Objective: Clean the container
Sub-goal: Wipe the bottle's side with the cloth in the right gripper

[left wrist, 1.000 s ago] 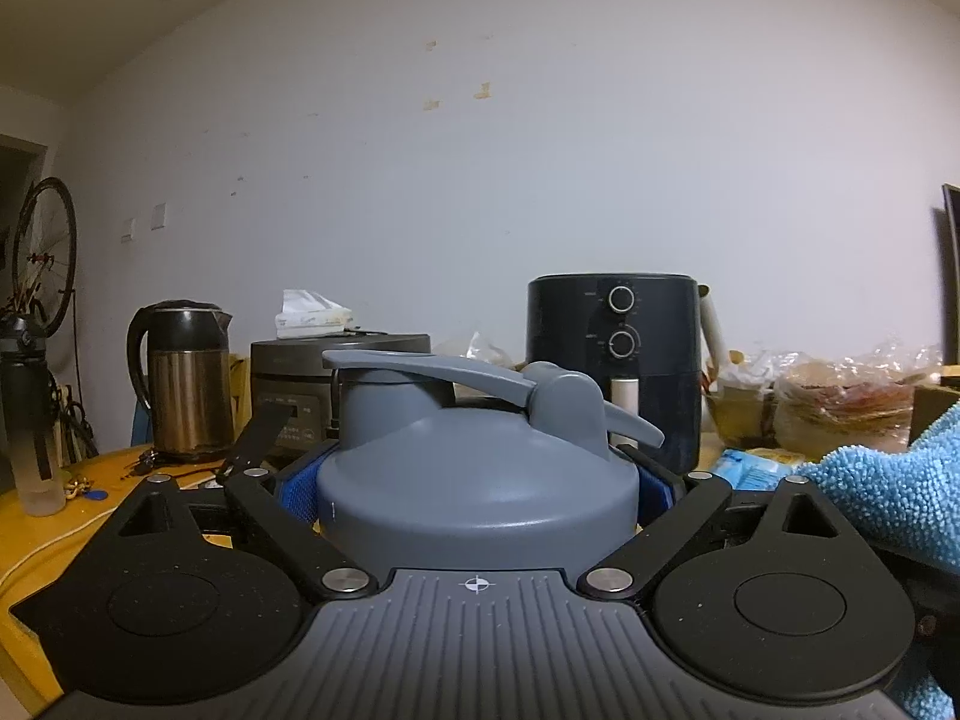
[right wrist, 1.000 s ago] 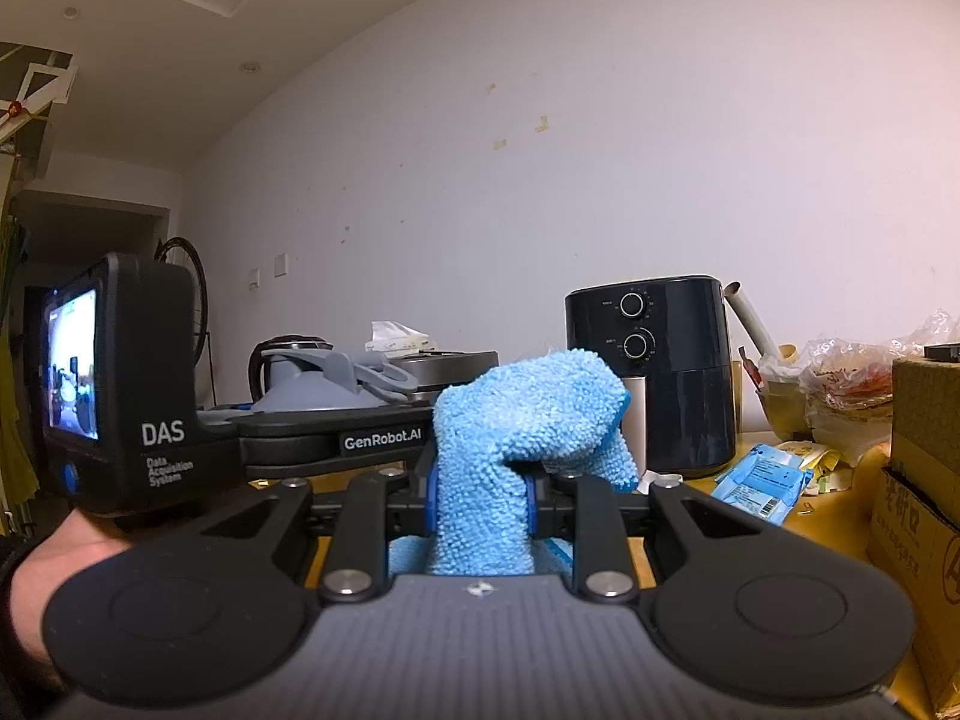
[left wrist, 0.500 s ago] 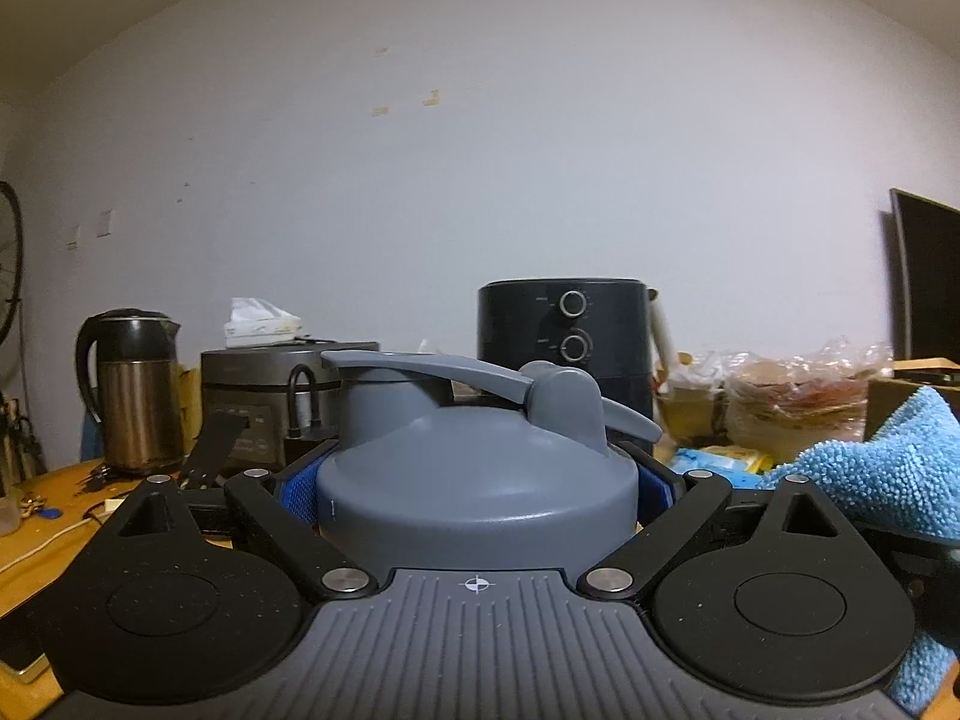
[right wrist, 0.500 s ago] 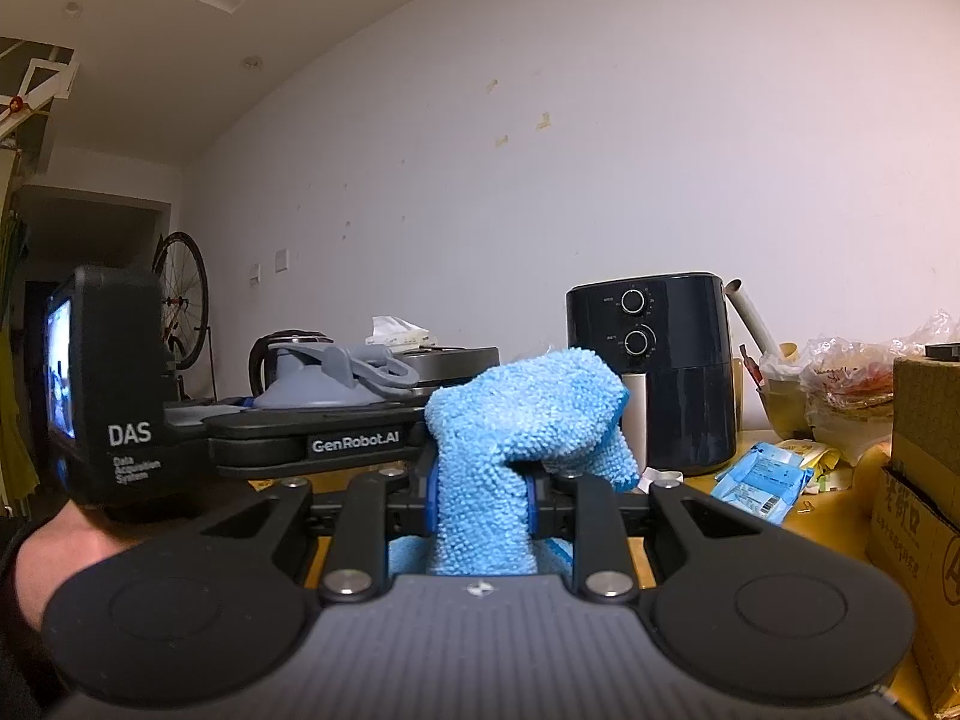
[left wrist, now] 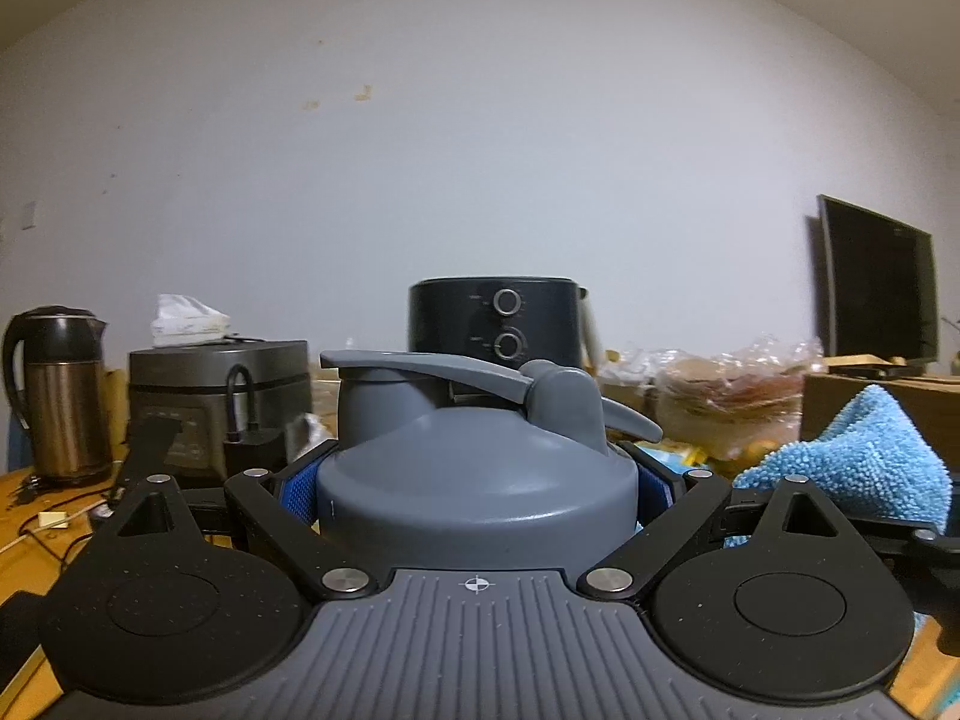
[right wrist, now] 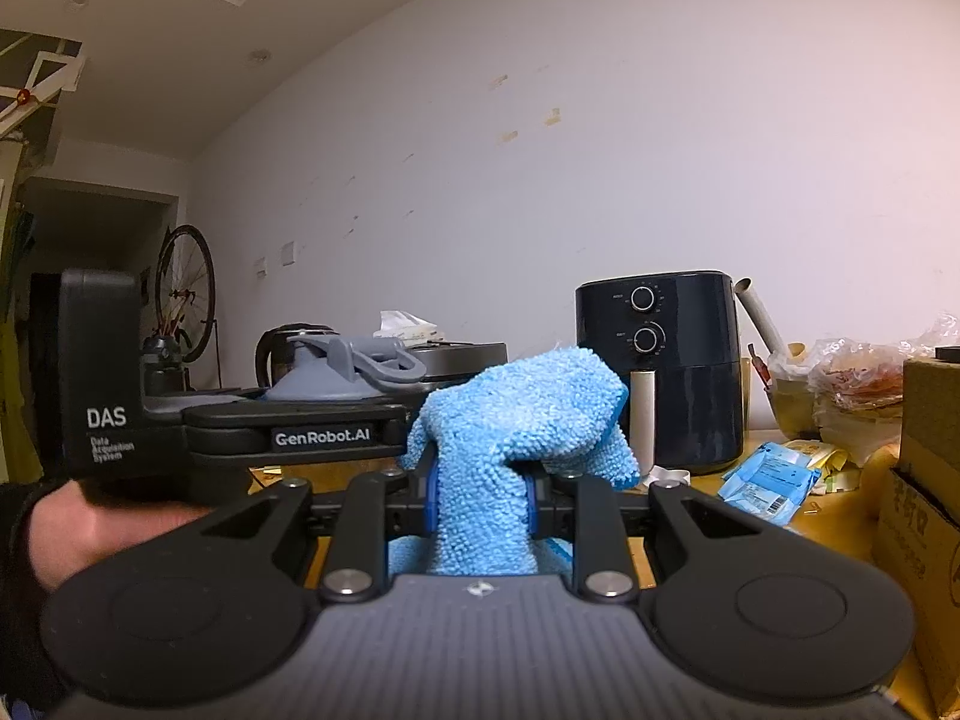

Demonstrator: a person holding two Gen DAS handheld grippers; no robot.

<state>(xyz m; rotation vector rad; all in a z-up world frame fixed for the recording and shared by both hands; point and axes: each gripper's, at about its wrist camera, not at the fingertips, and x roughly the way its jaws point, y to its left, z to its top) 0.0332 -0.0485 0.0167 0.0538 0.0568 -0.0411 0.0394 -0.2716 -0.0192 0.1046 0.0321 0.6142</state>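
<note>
A grey container [left wrist: 474,480] with a flip-handle lid fills the middle of the left wrist view, and my left gripper [left wrist: 474,489] is shut on it, blue pads pressing its sides. From the right wrist view the same container [right wrist: 342,369] shows at the left, above the left gripper's black body. My right gripper [right wrist: 480,498] is shut on a blue microfibre cloth [right wrist: 522,420] that bulges up between its jaws. That cloth [left wrist: 852,468] also appears at the right edge of the left wrist view, beside the container and apart from it.
On the wooden table [right wrist: 708,492] stand a black air fryer [right wrist: 660,360], a steel kettle [left wrist: 57,396], a grey cooker [left wrist: 216,396] with a tissue pack on top, food bags [left wrist: 726,402] and a cardboard box [right wrist: 924,480]. A dark monitor [left wrist: 876,288] stands far right.
The left gripper has swung to the right with the container: kettle, cooker and air fryer slid leftward in its view and the monitor came in. The right gripper and cloth stayed still.
</note>
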